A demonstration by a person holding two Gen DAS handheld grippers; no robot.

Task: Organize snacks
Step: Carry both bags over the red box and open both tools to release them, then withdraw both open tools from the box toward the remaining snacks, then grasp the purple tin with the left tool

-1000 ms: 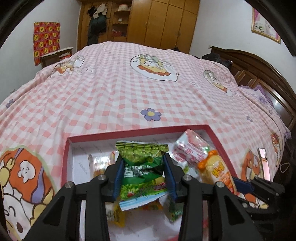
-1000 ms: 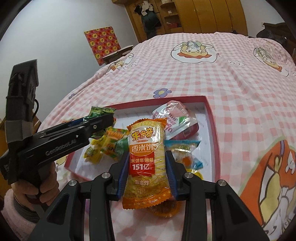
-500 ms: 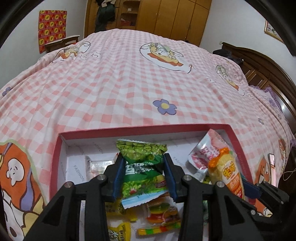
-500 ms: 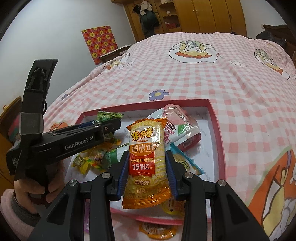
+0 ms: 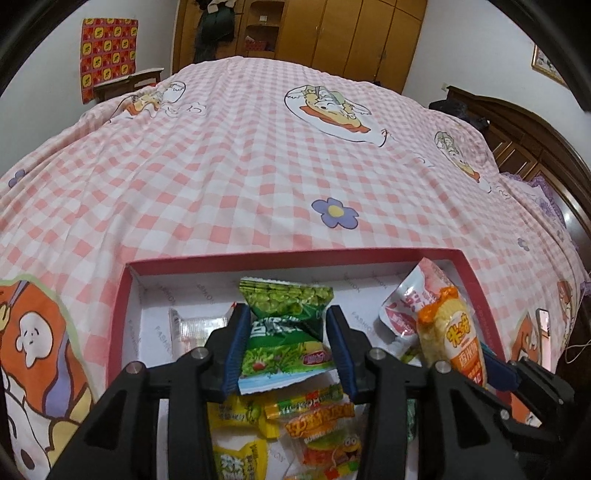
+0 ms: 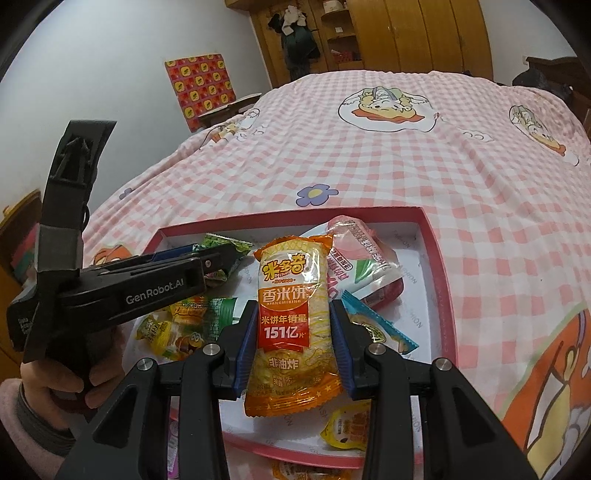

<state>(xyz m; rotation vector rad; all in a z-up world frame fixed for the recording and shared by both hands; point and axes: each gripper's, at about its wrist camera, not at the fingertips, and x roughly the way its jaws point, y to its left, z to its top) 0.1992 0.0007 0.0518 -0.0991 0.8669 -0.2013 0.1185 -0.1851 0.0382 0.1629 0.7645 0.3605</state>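
**Bedroom sorting job: two snack packets held over the box**

Pink checked bedding [image 5: 229, 155] fills the room from the wooden wardrobe [image 5: 332, 33] down to a shallow red-rimmed box [image 5: 122, 302], the landmark for everything here. Above the box's left half, the left gripper [image 5: 286, 347] pinches a green pea-snack packet [image 5: 284, 325] across its middle, fingers pressed to both sides, so the bag hangs upright and clear of the loose sweets beneath. Over the box's near edge, the right gripper [image 6: 293, 332] squeezes an orange rice-cracker packet [image 6: 291, 314] the same way, label up. Both packets appear to be held aloft so they can be set down in chosen spots rather than dropped on the pile. Inside the box lie a pink-and-white pouch [image 6: 364, 258] toward its far right corner, a blue-wrapped sweet [image 6: 376, 325] by its right wall, and yellow gummy packs [image 5: 240, 417] at its near left. A clear wrapper [image 5: 195, 328] lies near the left wall, its contents hard to make out. One yellow sachet [image 6: 345, 424] sits at the near rim.
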